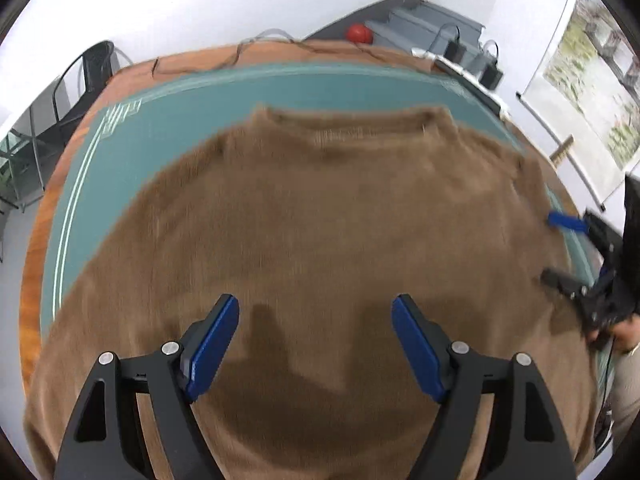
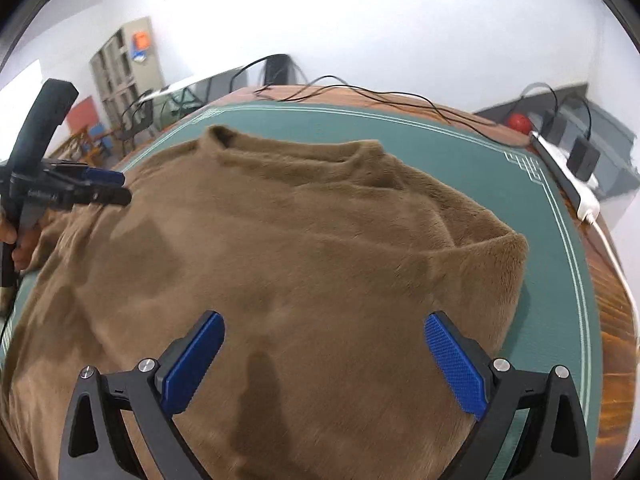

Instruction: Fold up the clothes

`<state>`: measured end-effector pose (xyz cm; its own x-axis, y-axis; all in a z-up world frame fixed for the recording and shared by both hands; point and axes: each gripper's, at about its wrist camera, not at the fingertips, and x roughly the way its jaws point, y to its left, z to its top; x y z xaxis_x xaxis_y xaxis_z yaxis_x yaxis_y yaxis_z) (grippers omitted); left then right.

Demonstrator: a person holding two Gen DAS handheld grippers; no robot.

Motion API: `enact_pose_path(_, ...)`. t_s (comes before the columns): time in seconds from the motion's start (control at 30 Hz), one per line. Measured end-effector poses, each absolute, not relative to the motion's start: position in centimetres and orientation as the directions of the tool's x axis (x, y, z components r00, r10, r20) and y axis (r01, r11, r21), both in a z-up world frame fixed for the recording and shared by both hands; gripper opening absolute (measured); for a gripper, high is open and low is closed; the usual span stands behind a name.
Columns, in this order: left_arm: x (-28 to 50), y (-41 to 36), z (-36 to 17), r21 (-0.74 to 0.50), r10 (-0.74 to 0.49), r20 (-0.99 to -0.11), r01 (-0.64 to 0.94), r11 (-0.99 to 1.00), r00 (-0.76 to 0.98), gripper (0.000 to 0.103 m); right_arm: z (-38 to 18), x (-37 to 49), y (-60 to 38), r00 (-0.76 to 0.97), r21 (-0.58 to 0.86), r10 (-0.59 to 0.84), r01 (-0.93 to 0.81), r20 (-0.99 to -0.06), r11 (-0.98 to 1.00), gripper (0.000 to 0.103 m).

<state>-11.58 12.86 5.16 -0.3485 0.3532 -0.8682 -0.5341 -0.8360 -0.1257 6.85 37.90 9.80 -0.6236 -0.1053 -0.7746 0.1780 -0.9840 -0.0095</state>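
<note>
A brown fleece sweater (image 1: 320, 220) is spread flat on the green mat (image 1: 180, 120), collar at the far side. The left gripper (image 1: 315, 344) is held wide open above its hem; the right gripper (image 2: 324, 360) is likewise spread wide, empty.

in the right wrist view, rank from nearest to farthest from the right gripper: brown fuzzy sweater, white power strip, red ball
1. Brown fuzzy sweater, directly under the right gripper.
2. White power strip, on the table's far right edge.
3. Red ball, beyond the table, far right.
</note>
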Motion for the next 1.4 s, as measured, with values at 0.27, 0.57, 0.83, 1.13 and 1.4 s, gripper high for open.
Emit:
enact_pose_path(0.27,-9.5,10.8,2.4,-0.129,0.346,-0.856,-0.489,-0.863,-0.385,0.082,6.6,9.0,37.3,-0.56,-0.016,-0.098,0.194,-0.822,-0.981,0.102)
enact_pose_path(0.57,-7.4,10.3,3.3,-0.105,0.322,-0.854,-0.471,-0.876,-0.408,0.083,7.9,9.4,37.1,-0.526,-0.015,-0.057,0.132,-0.848,-0.991,0.102)
enact_pose_path(0.83,-2.0,9.4,3.6,-0.159,0.373,-0.851,-0.495,-0.854,-0.37,0.083,9.1,15.3,32.6,-0.486,0.065,-0.189,0.261,-0.853,-0.963,0.102)
enact_pose_path(1.13,-0.7,7.2,3.1,-0.272,0.426,-0.82,-0.392,-0.878,-0.384,0.083,6.7,18.1,31.6,-0.524,-0.029,-0.126,0.277,-0.842,-0.96,0.103)
enact_pose_path(1.4,6.2,0.4,6.6,-0.309,0.464,-0.734,-0.364,-0.879,-0.497,0.083,9.2,20.1,30.2,-0.53,0.033,-0.159,0.24,-0.833,-0.97,0.103)
